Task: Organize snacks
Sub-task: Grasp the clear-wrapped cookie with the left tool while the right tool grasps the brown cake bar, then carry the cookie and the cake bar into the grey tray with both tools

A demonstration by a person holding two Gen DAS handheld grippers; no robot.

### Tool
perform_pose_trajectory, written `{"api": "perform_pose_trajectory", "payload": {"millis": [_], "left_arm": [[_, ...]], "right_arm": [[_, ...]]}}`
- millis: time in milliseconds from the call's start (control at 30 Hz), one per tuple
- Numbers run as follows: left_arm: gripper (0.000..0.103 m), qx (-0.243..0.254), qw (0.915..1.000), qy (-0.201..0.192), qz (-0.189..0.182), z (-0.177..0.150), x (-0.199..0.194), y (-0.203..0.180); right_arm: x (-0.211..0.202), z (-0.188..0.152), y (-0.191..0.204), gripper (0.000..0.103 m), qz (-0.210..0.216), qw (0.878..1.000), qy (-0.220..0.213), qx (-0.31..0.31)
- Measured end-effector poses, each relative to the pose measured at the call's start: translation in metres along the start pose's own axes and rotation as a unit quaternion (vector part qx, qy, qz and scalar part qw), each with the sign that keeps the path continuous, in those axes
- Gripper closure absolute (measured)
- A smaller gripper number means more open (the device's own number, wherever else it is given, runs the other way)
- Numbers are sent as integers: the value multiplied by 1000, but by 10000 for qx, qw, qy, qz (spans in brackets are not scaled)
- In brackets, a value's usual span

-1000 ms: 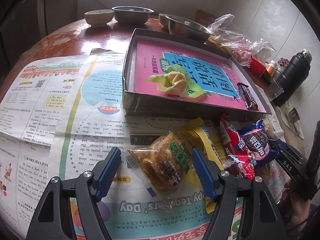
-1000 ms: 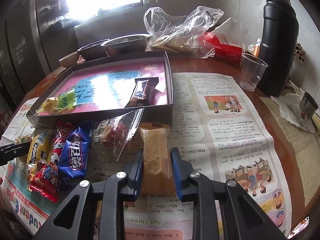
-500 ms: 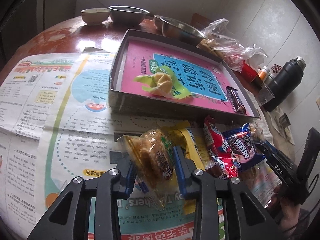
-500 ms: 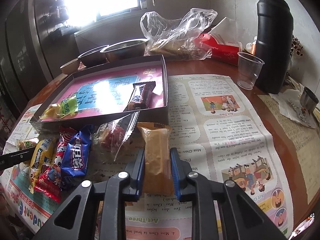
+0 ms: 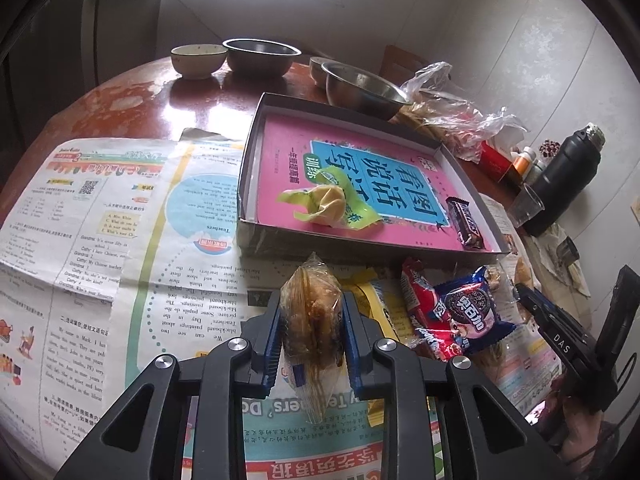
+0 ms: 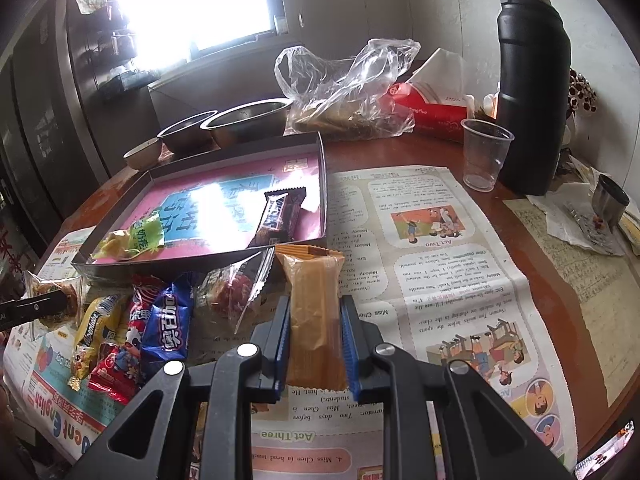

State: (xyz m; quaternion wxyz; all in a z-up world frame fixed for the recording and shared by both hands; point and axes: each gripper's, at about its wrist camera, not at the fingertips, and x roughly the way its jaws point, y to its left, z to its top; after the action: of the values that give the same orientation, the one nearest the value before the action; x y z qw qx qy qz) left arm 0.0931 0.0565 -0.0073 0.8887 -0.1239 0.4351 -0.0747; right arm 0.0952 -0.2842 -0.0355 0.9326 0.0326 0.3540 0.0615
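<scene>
My left gripper has just been closing and now clamps the clear-wrapped pastry above the newspaper. My right gripper grips the orange wafer pack near the tray.

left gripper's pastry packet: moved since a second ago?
Yes. The pastry packet lay flat on the newspaper; the left gripper has just been closing on it, and it now stands on edge, lifted toward the gray tray.
</scene>
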Motion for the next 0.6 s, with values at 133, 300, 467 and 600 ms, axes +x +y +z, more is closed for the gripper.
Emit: {"api": "perform_pose_trajectory", "payload": {"millis": [133,300,467,600], "left_arm": [[76,17,10000,-88,-35,3,-7,-2],[76,86,9998,-175,-57,9,-14,-8],[76,141,9997,-190,-63,15,-15,-14],[76,188,9996,-214,-78,20,-15,-19]], "right_arm": [[-5,2,1,80,47,10000,-69,19],[-12,6,4,80,107,9998,-179,4],[-16,11,6,80,180,9996,-227,8],[-18,15,6,80,206,9995,-260,6]]}}
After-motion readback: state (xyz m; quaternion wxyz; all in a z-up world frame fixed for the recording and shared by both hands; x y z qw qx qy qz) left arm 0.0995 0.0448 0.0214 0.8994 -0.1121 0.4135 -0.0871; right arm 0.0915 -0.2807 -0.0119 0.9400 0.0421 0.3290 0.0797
